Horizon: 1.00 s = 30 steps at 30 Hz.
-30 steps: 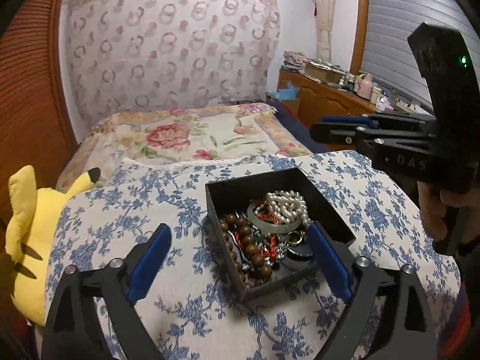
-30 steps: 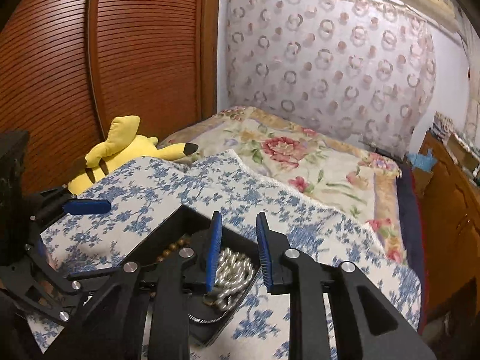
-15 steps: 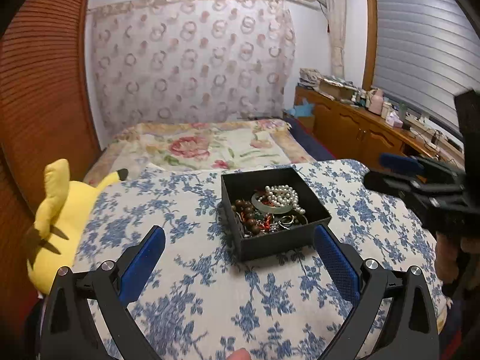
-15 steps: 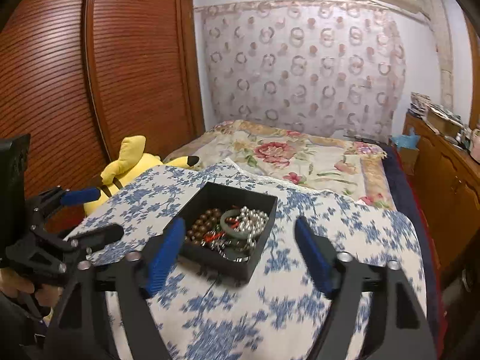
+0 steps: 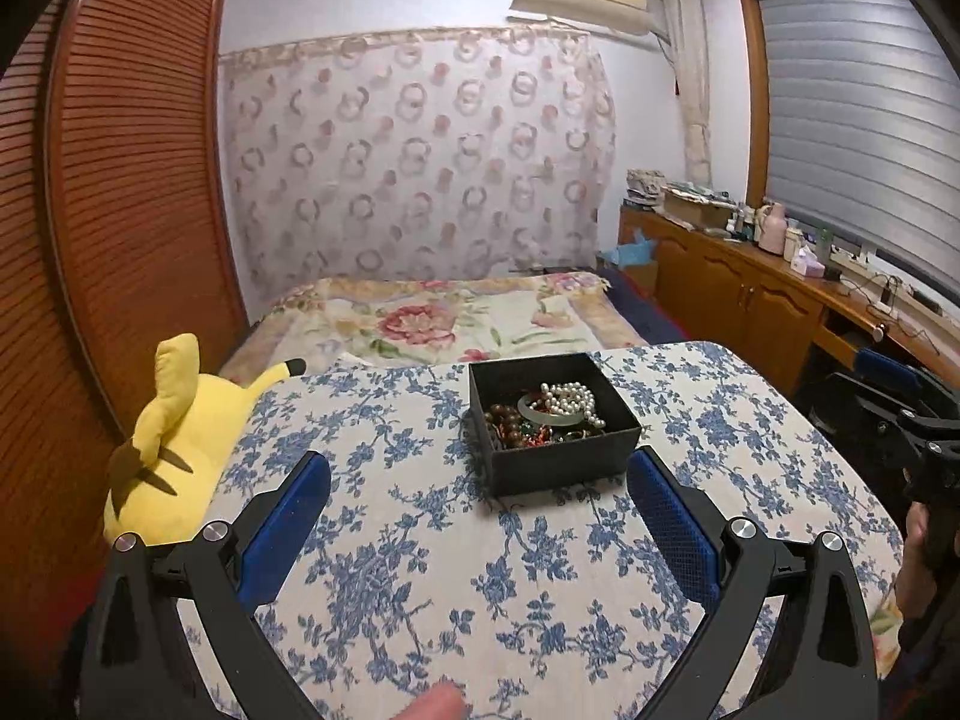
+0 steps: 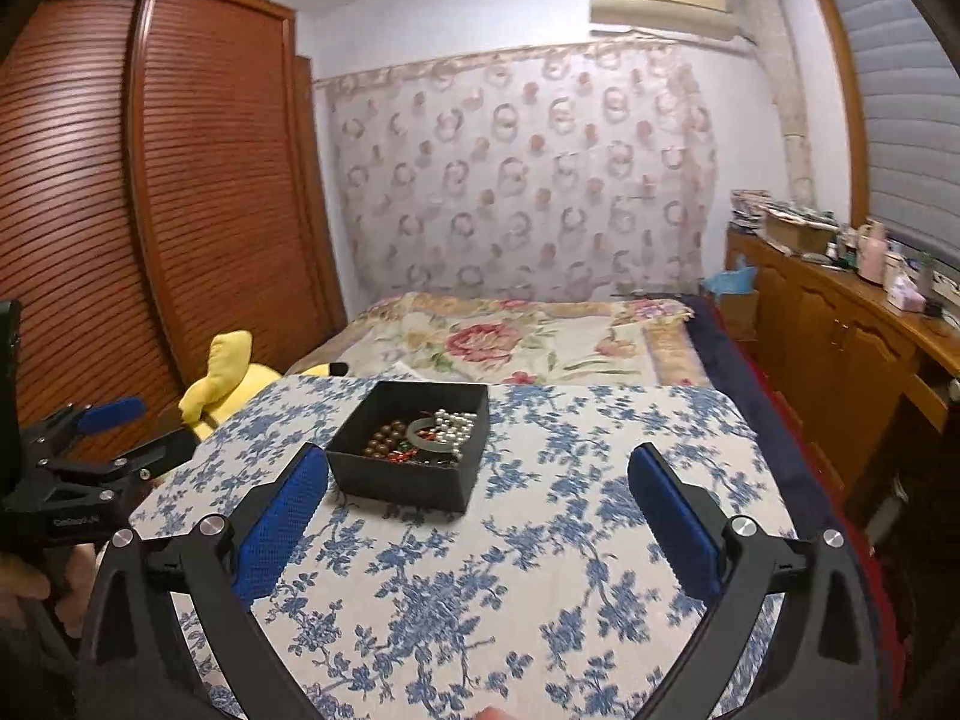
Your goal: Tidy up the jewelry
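Observation:
A black open box point(image 5: 558, 471) stands on the blue-flowered tablecloth point(image 5: 420, 552). Inside lie a white pearl strand point(image 5: 570, 399), brown wooden beads point(image 5: 503, 420), a pale green bangle point(image 5: 543, 415) and small tangled pieces. My left gripper point(image 5: 479, 465) is open and empty, short of the box. The right wrist view shows the same box point(image 6: 408, 486) with its pearls point(image 6: 453, 425), ahead and to the left. My right gripper point(image 6: 478, 459) has its jaws opening wide, nothing between them. Each view catches the other gripper at its edge: the right gripper point(image 5: 858, 384), the left gripper point(image 6: 150, 426).
A yellow plush toy point(image 5: 174, 438) leans at the table's left edge. Beyond the table lies a bed with a floral cover point(image 5: 432, 318). A louvred wooden wardrobe point(image 5: 120, 210) fills the left; a low wooden cabinet point(image 5: 750, 294) with clutter runs along the right.
Both grippers have drawn back from the box, which now looks smaller and farther off. The right gripper went from nearly shut above the pearls to wide open.

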Motion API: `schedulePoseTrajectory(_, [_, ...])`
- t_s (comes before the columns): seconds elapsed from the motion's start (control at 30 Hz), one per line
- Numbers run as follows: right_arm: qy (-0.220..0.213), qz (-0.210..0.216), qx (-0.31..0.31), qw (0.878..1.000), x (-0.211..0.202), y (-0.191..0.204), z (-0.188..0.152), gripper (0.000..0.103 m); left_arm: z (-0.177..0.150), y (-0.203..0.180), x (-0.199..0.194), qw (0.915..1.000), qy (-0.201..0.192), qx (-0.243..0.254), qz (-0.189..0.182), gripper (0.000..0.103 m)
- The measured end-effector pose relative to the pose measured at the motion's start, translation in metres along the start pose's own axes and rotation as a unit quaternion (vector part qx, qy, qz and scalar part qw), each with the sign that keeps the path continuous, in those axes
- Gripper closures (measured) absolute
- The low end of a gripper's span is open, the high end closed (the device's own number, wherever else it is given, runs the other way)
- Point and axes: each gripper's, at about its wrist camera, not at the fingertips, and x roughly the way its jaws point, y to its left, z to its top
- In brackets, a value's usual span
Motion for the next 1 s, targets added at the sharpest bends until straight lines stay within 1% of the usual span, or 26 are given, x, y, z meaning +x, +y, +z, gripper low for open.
schedulePoseTrajectory(0.17, [-0.004,-0.014,0.009,1.000,-0.008,-0.004,-0.008,0.002,-0.004,-0.001,-0.005,1.0000,0.000,-0.005,0.000,0.007])
schedulePoseTrajectory(0.33, [-0.005,-0.023,0.004,1.000,-0.008,-0.002,-0.015,0.002,-0.006,-0.002,-0.006,1.0000,0.000,-0.006,-0.003,0.007])
schedulePoseTrajectory(1.0, [0.001,-0.024,0.004,1.000,-0.004,-0.003,-0.023,0.002,-0.009,-0.002,-0.007,1.0000,-0.003,-0.008,-0.004,0.007])
